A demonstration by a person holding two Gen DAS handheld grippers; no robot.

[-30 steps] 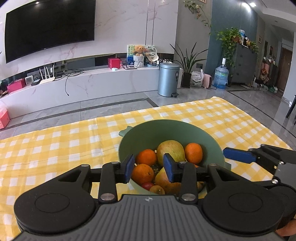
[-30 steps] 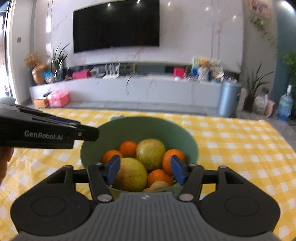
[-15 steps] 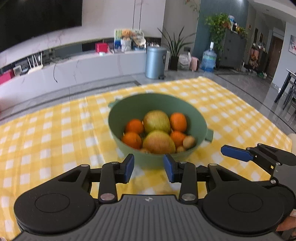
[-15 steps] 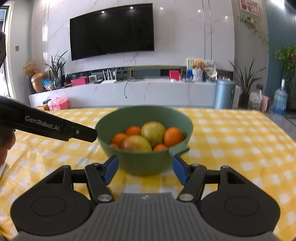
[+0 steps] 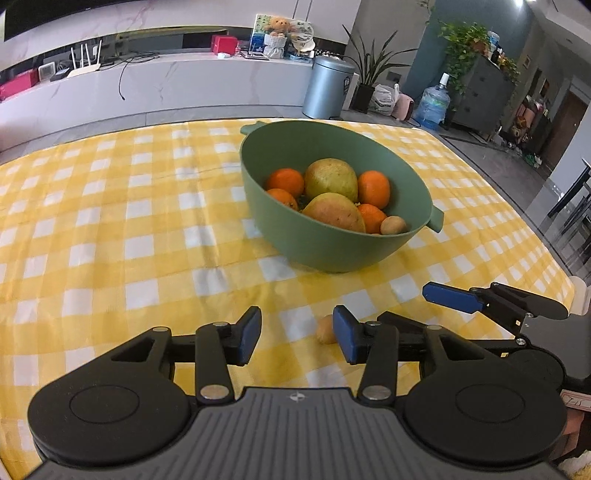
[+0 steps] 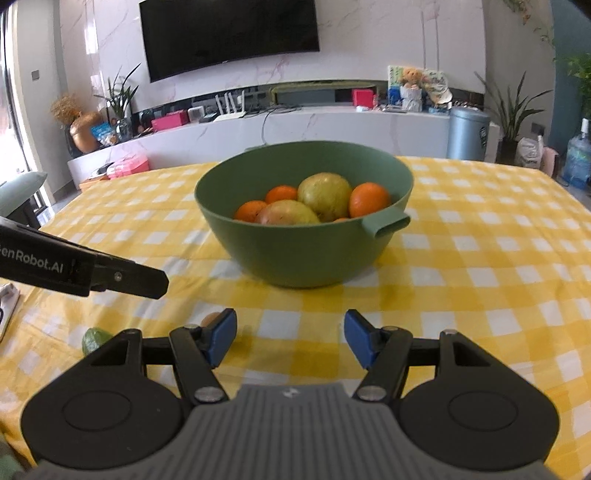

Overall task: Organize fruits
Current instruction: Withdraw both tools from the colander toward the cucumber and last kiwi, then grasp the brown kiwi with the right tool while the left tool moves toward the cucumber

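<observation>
A table covered in a yellow and white checked cloth (image 5: pixel 110 229) fills both wrist views, with a living room behind it.

Far left, seen from the right wrist, a small green fruit (image 6: pixel 95 339) lies on the cloth near the table's near edge, partly hidden by the gripper body. Just right of it a small brown fruit (image 6: pixel 211 318) sits on the cloth, touching or just behind the right gripper's left pad; in the left wrist view the same brown fruit (image 5: pixel 325 329) lies just inside the left gripper's right pad, resting on the cloth and not pinched.

The left gripper (image 5: pixel 296 339) hovers low over the cloth, near side of the bowl. Its jaws are opening, with a clear gap between the blue pads and only the brown fruit at the gap's right edge.

Past the grippers, at the middle of the table, stands a green bowl (image 5: pixel 321 254) with small side handles. It holds two large yellow-green fruits (image 5: pixel 331 179), several oranges (image 5: pixel 373 187) and a small brown fruit (image 5: pixel 393 225) at its right side. From the right wrist the bowl (image 6: pixel 295 254) shows the same heap.

The right gripper (image 6: pixel 290 339) is to the right of the left one, also low over the cloth. Its jaws stand apart with nothing between them.

Behind the table are a white marble shelf, a dark television (image 6: pixel 229 33) on the wall, a grey bin (image 5: pixel 328 86) and potted plants.
</observation>
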